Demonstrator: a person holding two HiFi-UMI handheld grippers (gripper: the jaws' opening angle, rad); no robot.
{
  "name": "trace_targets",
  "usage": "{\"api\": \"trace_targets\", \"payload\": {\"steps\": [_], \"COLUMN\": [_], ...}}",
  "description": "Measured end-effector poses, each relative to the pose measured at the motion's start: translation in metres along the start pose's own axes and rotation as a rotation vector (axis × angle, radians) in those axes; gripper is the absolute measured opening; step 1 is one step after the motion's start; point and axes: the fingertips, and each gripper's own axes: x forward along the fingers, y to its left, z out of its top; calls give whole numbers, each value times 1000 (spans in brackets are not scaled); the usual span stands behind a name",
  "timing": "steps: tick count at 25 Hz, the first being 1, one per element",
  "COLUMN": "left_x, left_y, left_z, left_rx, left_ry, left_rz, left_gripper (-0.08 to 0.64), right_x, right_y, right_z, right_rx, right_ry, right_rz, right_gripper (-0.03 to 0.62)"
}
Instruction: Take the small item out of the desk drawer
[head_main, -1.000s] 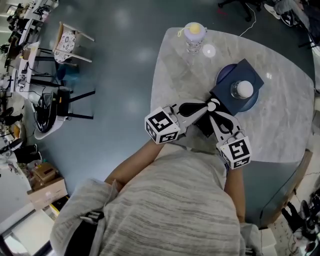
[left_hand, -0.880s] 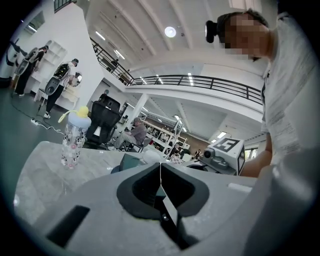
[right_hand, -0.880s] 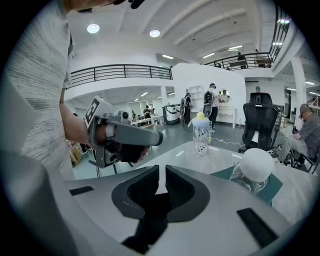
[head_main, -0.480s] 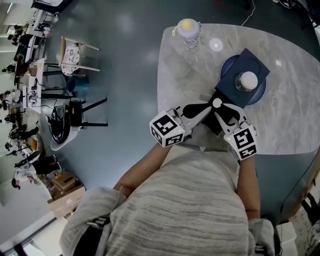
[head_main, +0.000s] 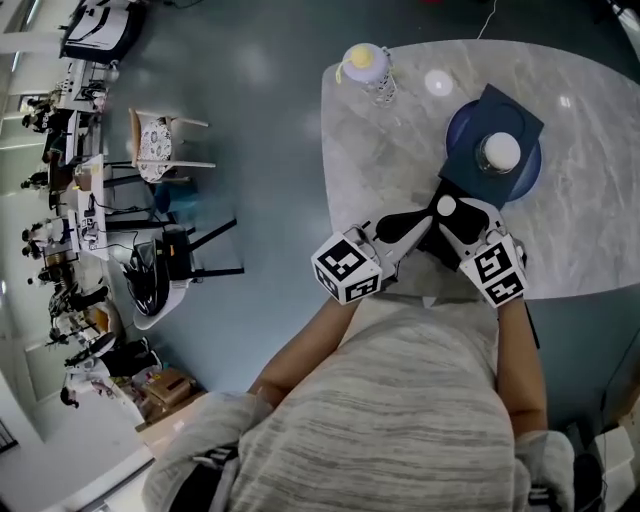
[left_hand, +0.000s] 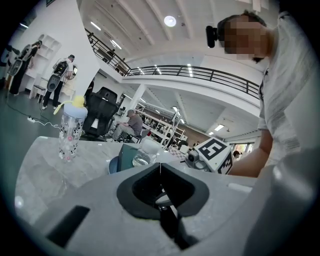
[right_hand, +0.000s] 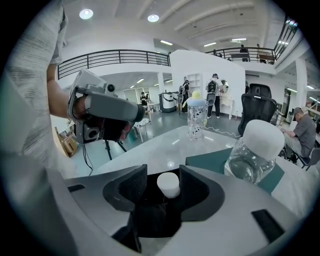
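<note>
The right gripper is holding its jaws well apart, and they are opening further. A small white cylinder is standing upright between them. It is sitting closer to the pad on the right of that view, and whether it is touching that pad cannot be told. Beneath the cylinder only dark shadow is showing, so what it is resting on cannot be made out.

The left gripper is keeping its jaws pressed together along a thin seam, with nothing between them. In the head view it is pointing toward the right gripper, and the tips of the two are nearly meeting at the near edge of the marble bench. Each gripper's marker cube is lying just in front of the person's grey sweater.

The near end of a dark box is lying just beyond the gripper tips. A blue plate is lying with the box, and which of the two is on top cannot be told. A clear jar with a white cap is standing upright over both.

Farther across the bench, a clear patterned bottle with a yellow top is standing near the far edge, well apart from the box. A small white disc is lying between the bottle and the box.

Beyond the bench, a chair is standing on the grey floor.
</note>
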Motion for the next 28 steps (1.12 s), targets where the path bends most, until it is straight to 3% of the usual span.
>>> {"api": "trace_targets", "payload": {"steps": [13, 21, 28], "left_x": [-2, -1, -2], "left_y": [5, 7, 9], "left_z": [3, 6, 7], "left_rx": [5, 9, 11], "left_ry": [21, 27, 28], "left_rz": [-10, -23, -25], "left_gripper": [17, 17, 17], "right_x": [31, 43, 51], "right_y": [-6, -5, -7], "right_z": [-13, -29, -37], "right_rx": [-59, -145, -198], "right_ry": [132, 259, 309], "right_rz": [-47, -67, -85], "right_gripper": [179, 179, 179]}}
